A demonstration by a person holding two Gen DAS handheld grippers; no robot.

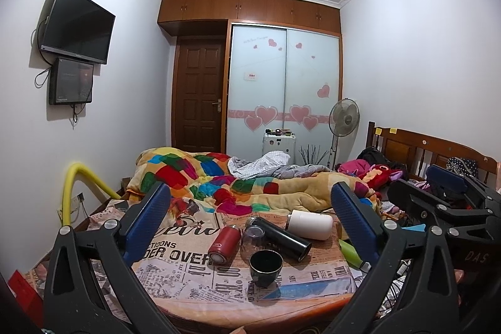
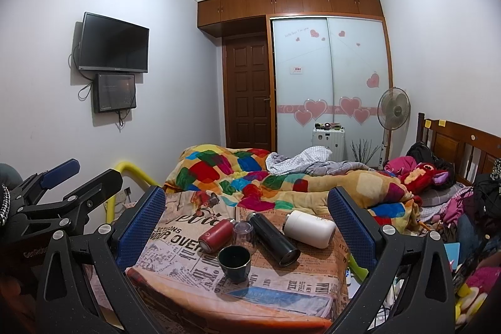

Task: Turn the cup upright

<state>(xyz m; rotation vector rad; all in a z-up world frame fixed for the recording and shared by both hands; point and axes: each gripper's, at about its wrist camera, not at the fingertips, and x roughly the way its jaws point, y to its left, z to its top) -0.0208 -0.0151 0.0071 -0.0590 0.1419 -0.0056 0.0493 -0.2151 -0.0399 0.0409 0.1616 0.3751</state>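
A small dark cup [image 1: 266, 267] [image 2: 235, 263] stands upright, mouth up, on the newspaper-print cloth near the table's front. Behind it lie a red flask [image 1: 224, 243] [image 2: 215, 237], a black flask [image 1: 278, 237] [image 2: 274, 238] and a white flask [image 1: 310, 224] [image 2: 310, 228], all on their sides. A clear glass cup [image 1: 254, 237] [image 2: 242, 232] sits between the red and black flasks. My left gripper [image 1: 250, 227] is open and empty, short of the objects. My right gripper [image 2: 247, 227] is open and empty too; it also shows at the right of the left wrist view [image 1: 444, 196].
The small table [image 1: 219, 299] stands against a bed heaped with a colourful quilt [image 1: 250, 183] and clothes. A yellow padded rail [image 1: 81, 177] is at the left, a green object [image 1: 349, 251] at the table's right edge. A fan [image 1: 343, 118] stands by the wardrobe.
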